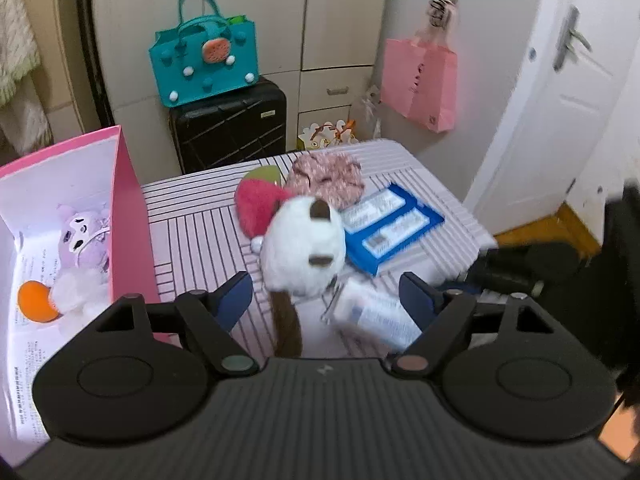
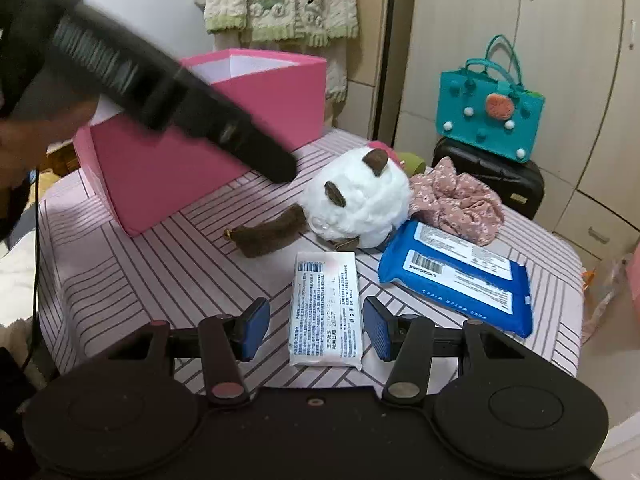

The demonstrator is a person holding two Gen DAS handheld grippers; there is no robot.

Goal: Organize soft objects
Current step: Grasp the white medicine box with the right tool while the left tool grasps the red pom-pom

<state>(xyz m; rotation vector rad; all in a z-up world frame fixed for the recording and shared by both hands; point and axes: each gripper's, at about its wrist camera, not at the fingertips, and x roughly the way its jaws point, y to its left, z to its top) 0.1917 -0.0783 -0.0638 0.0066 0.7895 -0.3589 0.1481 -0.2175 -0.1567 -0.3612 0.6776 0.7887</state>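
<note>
Pink box [image 1: 124, 208] w/ purple plush [image 1: 82, 240]

On the bench [image 2: 120, 280], the box [image 2: 208, 160] stands far left with two toys [image 1: 80, 240] in it; the plush head [image 2: 360, 204] lies centre, the small pack [image 2: 326, 312] near it, the larger pack [image 2: 456, 280] right, the cloth [image 2: 460, 204] beyond.
</note>
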